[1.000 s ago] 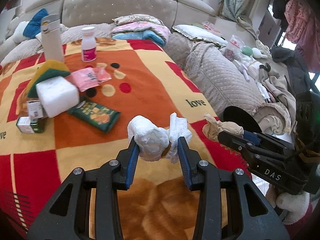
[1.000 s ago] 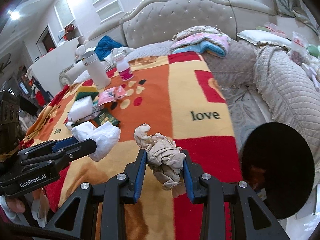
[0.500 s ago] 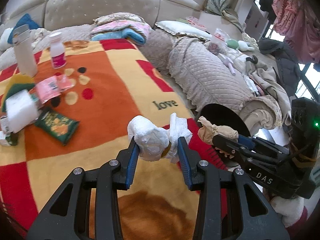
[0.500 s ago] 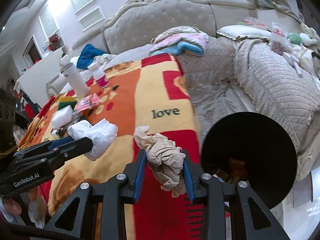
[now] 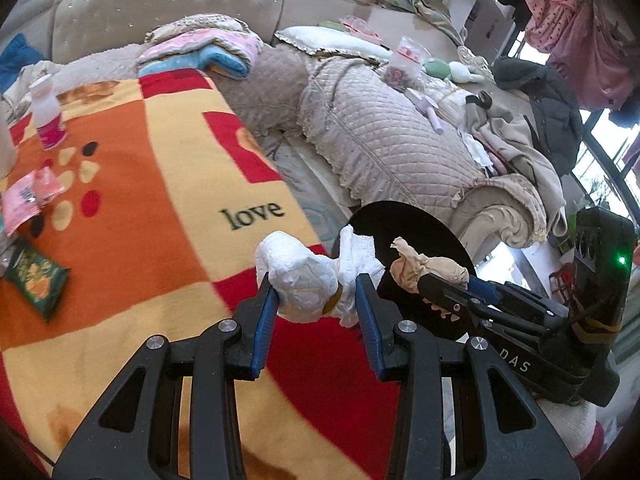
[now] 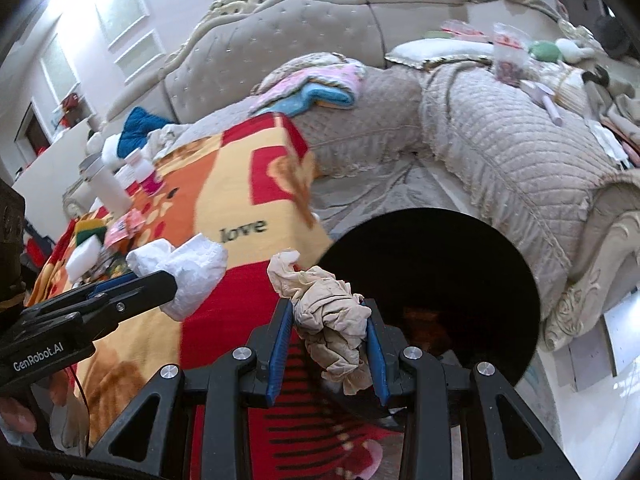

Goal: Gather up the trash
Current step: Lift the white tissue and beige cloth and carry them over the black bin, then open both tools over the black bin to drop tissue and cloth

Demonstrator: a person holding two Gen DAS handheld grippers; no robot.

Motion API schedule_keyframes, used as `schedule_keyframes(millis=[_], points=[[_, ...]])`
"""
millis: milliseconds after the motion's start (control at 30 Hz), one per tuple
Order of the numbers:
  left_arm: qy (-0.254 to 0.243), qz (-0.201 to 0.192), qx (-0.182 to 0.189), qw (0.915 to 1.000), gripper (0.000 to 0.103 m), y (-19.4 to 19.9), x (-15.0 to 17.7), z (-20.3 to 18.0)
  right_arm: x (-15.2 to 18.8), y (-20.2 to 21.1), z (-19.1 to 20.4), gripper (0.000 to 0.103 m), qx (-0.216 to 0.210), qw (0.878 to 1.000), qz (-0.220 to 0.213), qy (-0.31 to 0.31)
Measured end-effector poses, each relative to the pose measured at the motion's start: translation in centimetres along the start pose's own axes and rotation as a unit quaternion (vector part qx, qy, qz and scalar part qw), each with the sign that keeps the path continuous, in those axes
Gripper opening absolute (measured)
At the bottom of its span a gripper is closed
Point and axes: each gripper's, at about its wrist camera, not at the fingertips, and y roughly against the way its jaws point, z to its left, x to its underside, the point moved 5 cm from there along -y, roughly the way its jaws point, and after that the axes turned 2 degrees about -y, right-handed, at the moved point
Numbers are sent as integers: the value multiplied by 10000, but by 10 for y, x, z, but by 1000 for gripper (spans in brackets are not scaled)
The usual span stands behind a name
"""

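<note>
A crumpled white paper tissue (image 5: 310, 280) sits pinched in the left gripper (image 5: 316, 300) above the red-and-orange "love" blanket (image 5: 160, 184). Just right, a wadded beige cloth scrap (image 6: 332, 316) is clamped in the right gripper (image 6: 326, 316) — at the near rim of the round black bin (image 6: 448, 248).

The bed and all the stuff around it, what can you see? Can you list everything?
blanket: one, orange, yellow and red, on the bed
white tissue wad: one, in the left tool
beige crumpled wad: one, in the right tool
trash bin: one, black, beside the bed
small bottle: one, white with pink label, on the blanket
snack packet: one, green, on the blanket
pink packet: one, on the blanket
white block: one, on the blanket
folded cloths: pink and blue pile, near the headboard
left tool: shut on tissue
right tool: shut on beige wad
</note>
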Motion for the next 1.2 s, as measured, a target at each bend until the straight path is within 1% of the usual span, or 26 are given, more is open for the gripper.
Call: schedule_keyframes(millis=[233,433,733,967,1200], points=[[-53,152,208,9997,36,-24,-5,-20,-1,-2,-31,33,171,9995,18,-272],[-58,275,329,9991,37,-40,-5,-31,1,-8,-47,33,277,9988,64,-389],[-37,383,435,9983,37,-59,-6,-38,5,-9,-72,33,480,9974,110,-517],[-69,467,443,9979,37,-68,-5,-41,5,-10,-85,33,542,9964,122,-645],[-61,497,553,9972,38,-73,-7,-45,6,-11,-87,33,545,9961,126,-677]])
